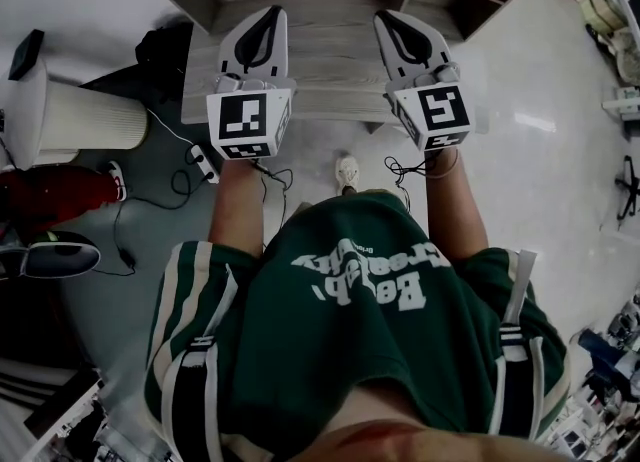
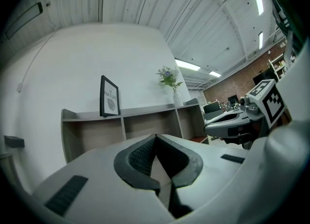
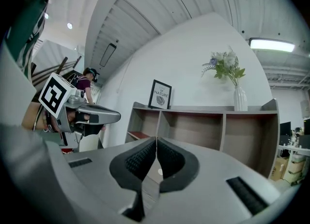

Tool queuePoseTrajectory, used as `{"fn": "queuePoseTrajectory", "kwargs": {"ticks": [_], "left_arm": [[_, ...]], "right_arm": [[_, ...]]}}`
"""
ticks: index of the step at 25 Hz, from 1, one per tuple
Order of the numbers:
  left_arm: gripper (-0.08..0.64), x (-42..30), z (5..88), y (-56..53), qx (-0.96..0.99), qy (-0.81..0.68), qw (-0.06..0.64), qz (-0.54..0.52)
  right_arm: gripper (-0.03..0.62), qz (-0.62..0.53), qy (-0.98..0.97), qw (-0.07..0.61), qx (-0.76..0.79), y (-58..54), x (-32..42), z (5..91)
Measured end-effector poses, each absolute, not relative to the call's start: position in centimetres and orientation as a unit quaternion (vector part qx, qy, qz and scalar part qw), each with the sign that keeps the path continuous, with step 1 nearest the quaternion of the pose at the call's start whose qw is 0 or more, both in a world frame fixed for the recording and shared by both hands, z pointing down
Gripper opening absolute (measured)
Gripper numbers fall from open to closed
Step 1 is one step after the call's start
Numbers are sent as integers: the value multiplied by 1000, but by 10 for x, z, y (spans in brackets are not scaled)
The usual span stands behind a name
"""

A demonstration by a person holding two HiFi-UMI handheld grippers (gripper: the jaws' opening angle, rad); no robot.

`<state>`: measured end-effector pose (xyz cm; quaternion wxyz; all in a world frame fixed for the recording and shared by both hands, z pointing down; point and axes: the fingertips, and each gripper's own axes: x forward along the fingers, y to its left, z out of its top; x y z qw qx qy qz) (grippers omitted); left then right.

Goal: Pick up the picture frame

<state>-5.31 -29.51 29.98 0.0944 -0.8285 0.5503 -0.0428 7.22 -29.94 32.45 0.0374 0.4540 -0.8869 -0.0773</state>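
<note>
Both grippers are clenched with nothing in them: in the left gripper view the left gripper [image 2: 156, 136] has its dark ribbed pads pressed tip to tip, and the right gripper view shows the same of the right gripper [image 3: 156, 141]. The picture frame [image 2: 109, 96] stands upright on top of a wooden shelf [image 2: 145, 121], near its left end and close to the white wall, well apart from both grippers. The word "NATURE" can be read on its print, but the lines above it and the drawing below are too small to make out. A vase of flowers [image 3: 231, 75] stands farther right on the same top. Each gripper's grey body hides the lower part of the shelf compartments. From the head view the shelf is cut off by the top edge and the frame cannot be made out. There the person's hands are hidden under the marker cubes. In the right gripper view a second person [image 3: 89, 78] stands behind the left gripper, partly covered by it.
</note>
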Motion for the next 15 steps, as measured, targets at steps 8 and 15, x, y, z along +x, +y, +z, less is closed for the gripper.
{"fn": "queuePoseTrajectory", "kwargs": {"ticks": [8,15], "left_arm": [[17,-58,313,-333,-818,566,91,-49],[17,-52,303,-347,-811,577,91,-35]], "right_arm": [[34,-80,-897,39,433,-339,64,335],[34,-97,-904,31,415,-356,67,328]]}}
